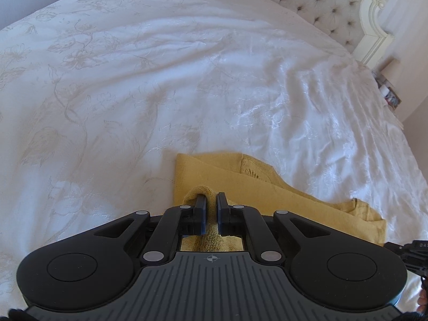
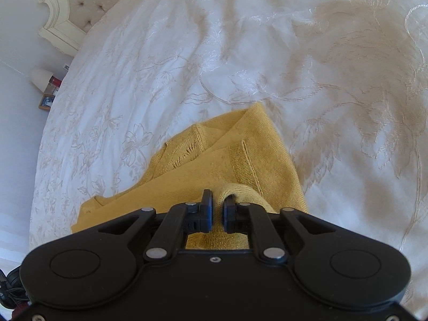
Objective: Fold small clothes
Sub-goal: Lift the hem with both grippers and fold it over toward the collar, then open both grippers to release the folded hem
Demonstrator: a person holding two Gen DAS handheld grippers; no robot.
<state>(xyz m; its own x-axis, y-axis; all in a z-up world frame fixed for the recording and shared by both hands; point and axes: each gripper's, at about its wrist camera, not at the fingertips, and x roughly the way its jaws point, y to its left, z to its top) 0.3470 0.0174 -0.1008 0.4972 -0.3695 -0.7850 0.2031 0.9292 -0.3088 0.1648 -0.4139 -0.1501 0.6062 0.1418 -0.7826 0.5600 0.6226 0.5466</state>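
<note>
A mustard-yellow knit garment (image 1: 240,187) lies partly folded on the white bed cover (image 1: 187,80), with one layer turned over diagonally. My left gripper (image 1: 211,198) is shut on a pinch of its near edge, and knit fabric bunches between and over the fingers. In the right wrist view the same garment (image 2: 227,155) spreads ahead, a ribbed band and a seam showing on top. My right gripper (image 2: 218,198) is shut on another raised fold of it, which drapes over the right finger (image 2: 229,206). Both grippers point steeply down at the bed.
The embroidered bed cover (image 2: 321,80) stretches far ahead and to both sides. A tufted headboard (image 1: 321,0) with a cream frame stands at the bed's end. A bedside stand with a small lamp (image 2: 40,79) and boxes sits beside it.
</note>
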